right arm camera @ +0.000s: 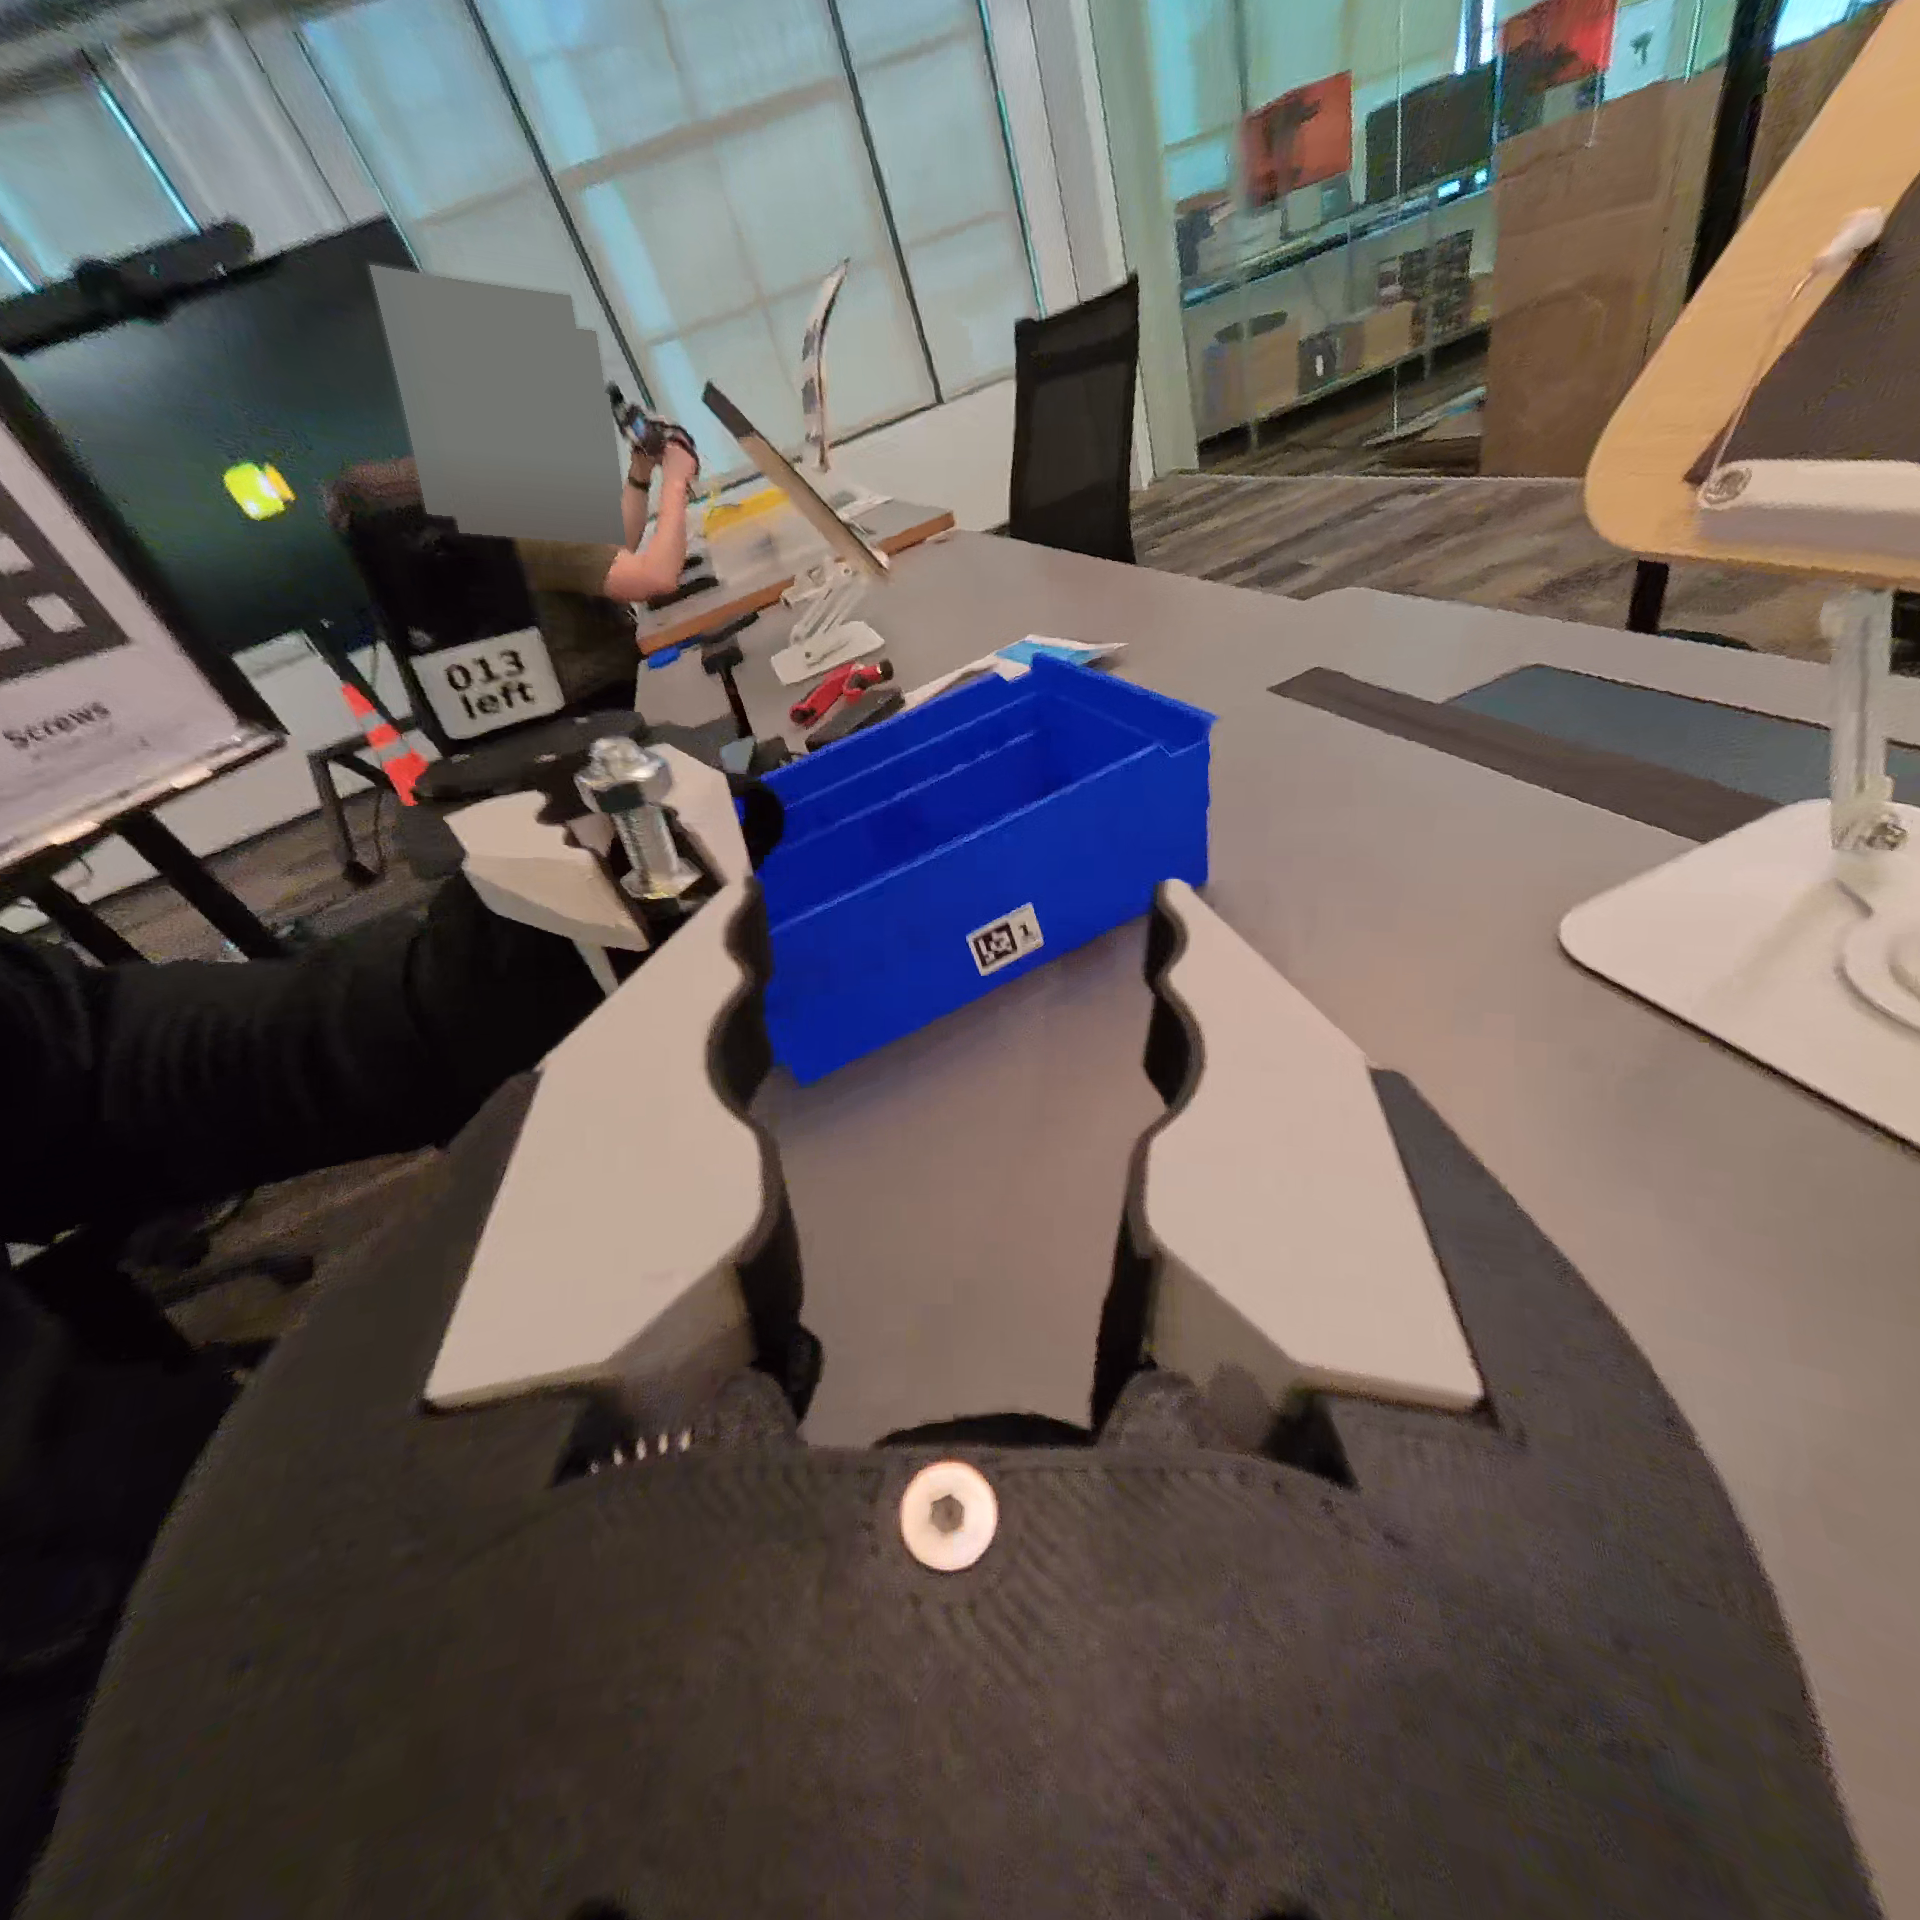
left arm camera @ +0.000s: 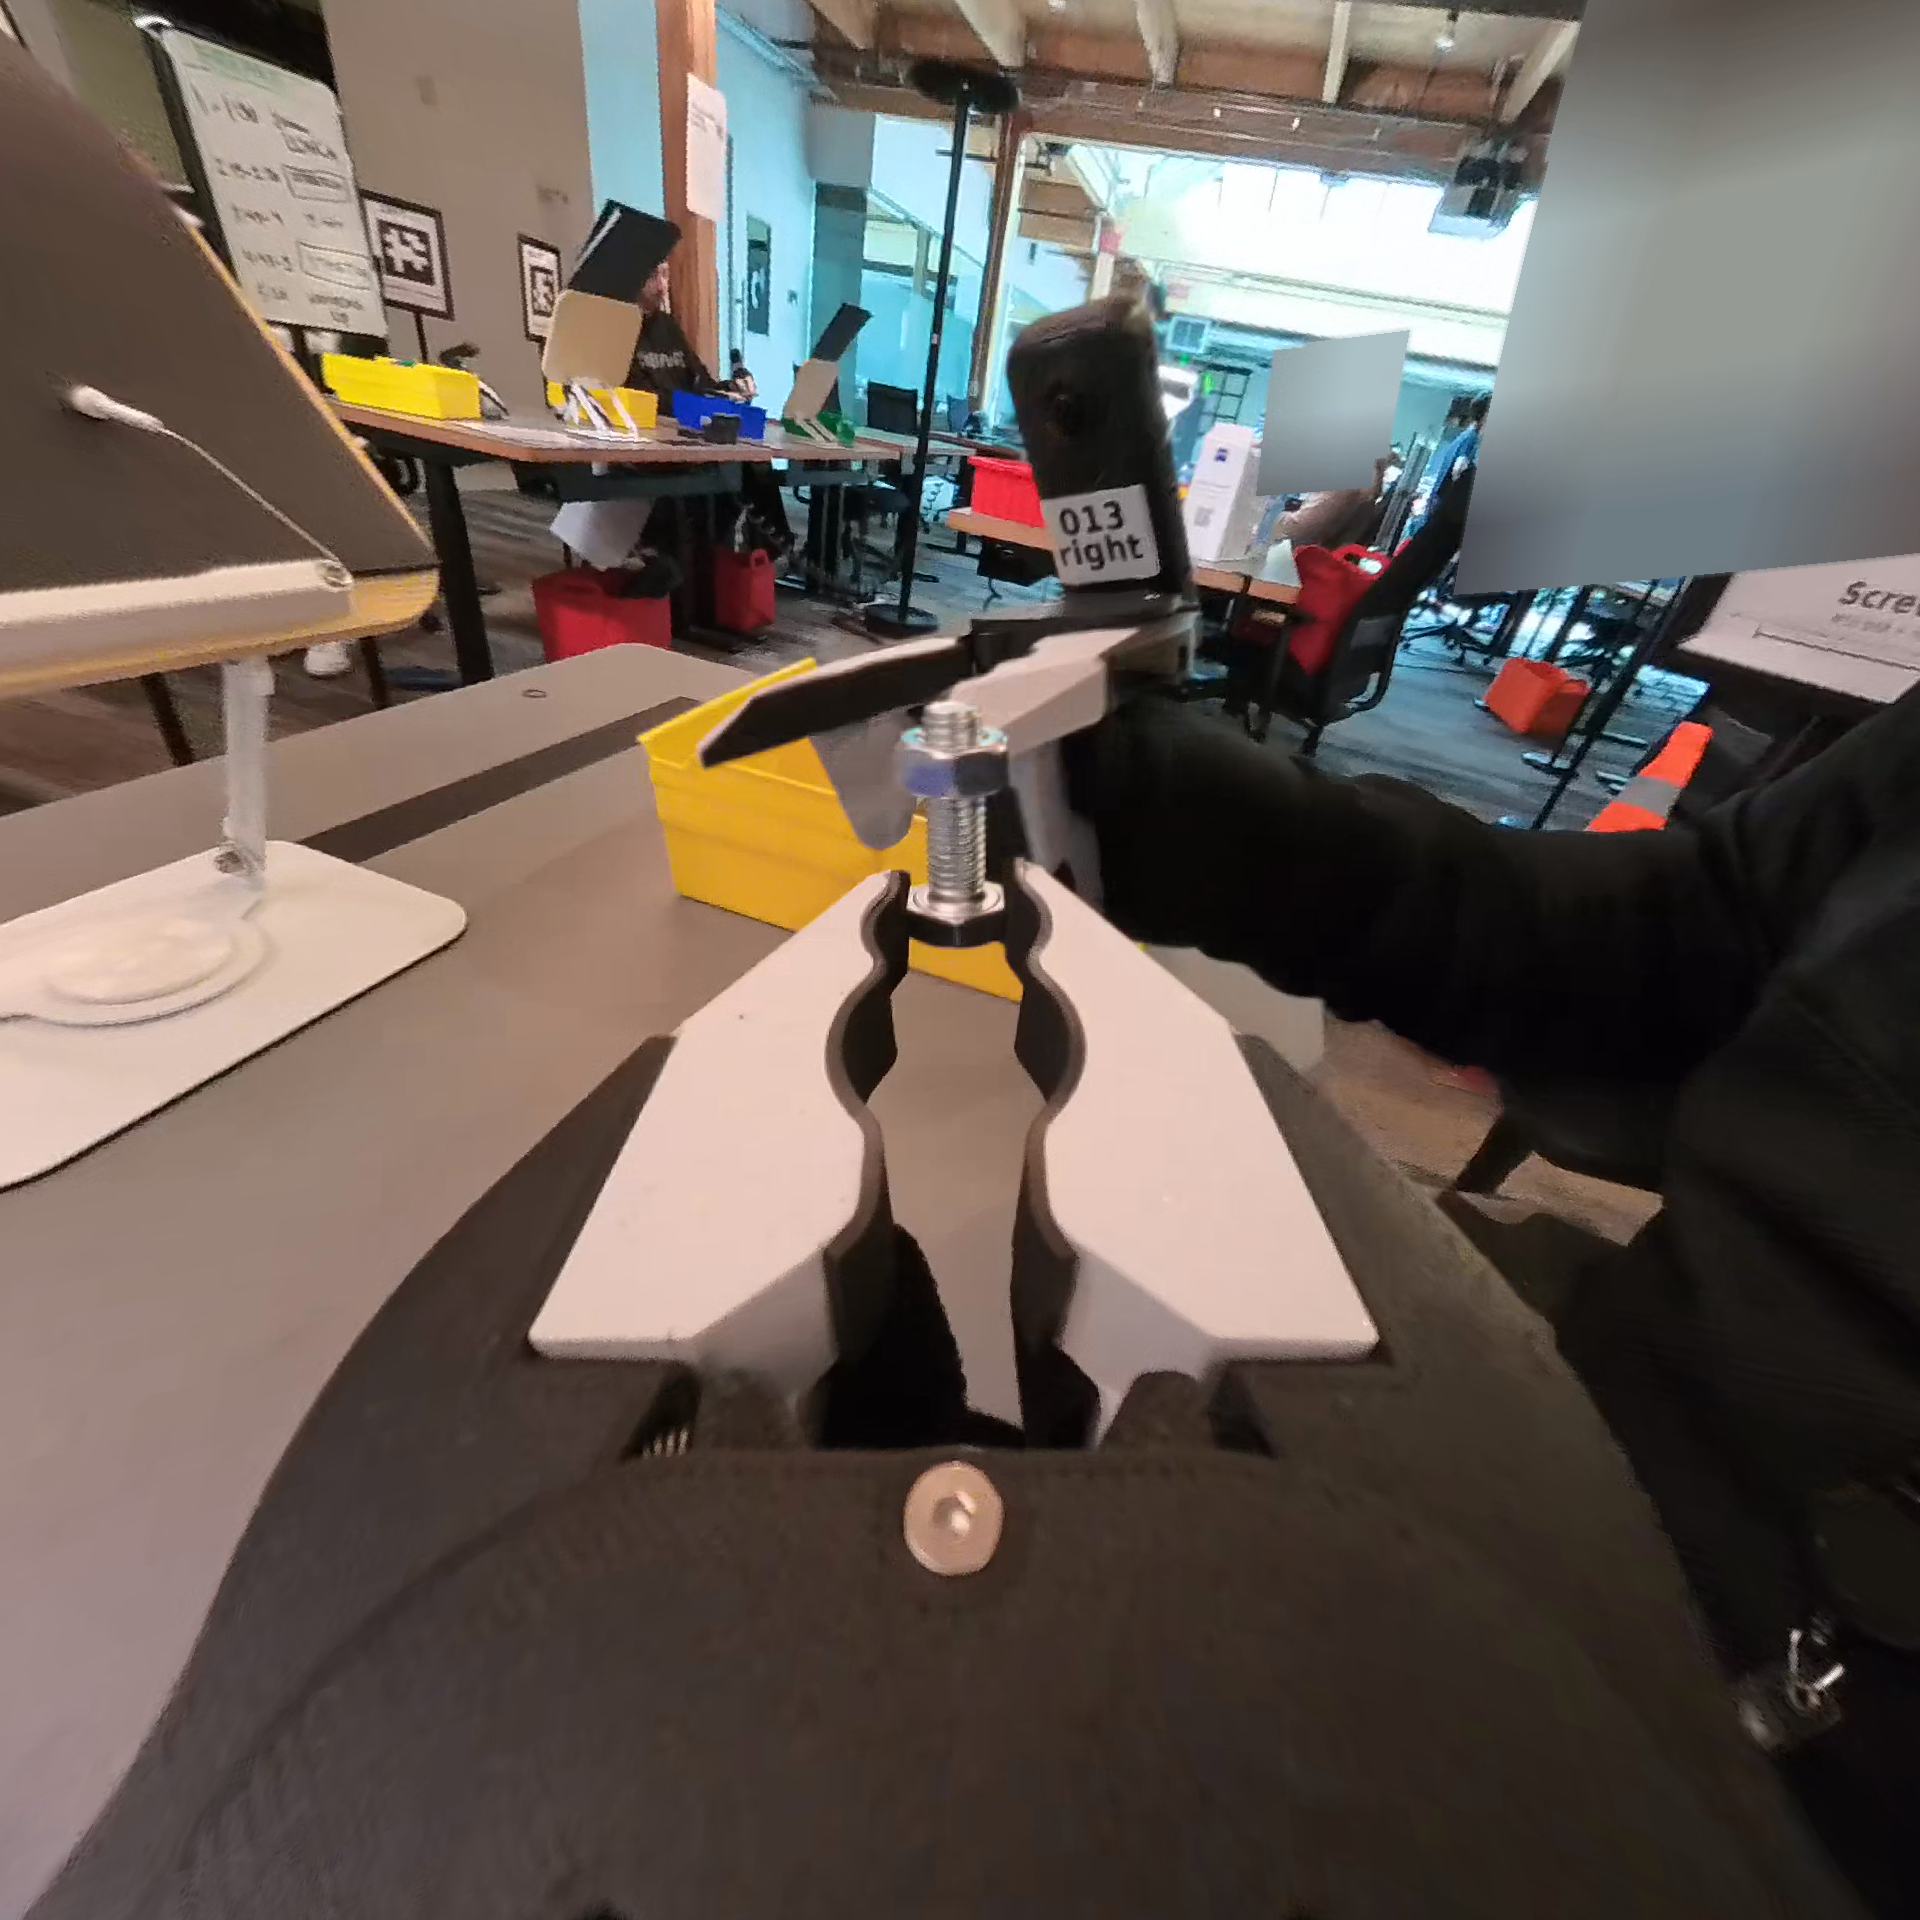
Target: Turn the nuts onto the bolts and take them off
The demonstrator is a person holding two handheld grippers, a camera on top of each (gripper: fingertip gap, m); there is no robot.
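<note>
One bolt (left arm camera: 956, 831); one nut (left arm camera: 948, 767)

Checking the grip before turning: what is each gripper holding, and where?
Left gripper clamps the bolt by its head, nut near the top. Right gripper is open, empty.

Hiding the bolt (left arm camera: 954, 831) head between the left gripper (left arm camera: 954, 914) fingertips. Covering part of the yellow bin (left arm camera: 748, 821) behind the right gripper (left arm camera: 883, 727). Cutting off the white stand base (right arm camera: 1745, 935) at the right edge. Blurring the red tool (right arm camera: 840, 686) beyond the blue bin (right arm camera: 987, 831), too small to identify.
</note>
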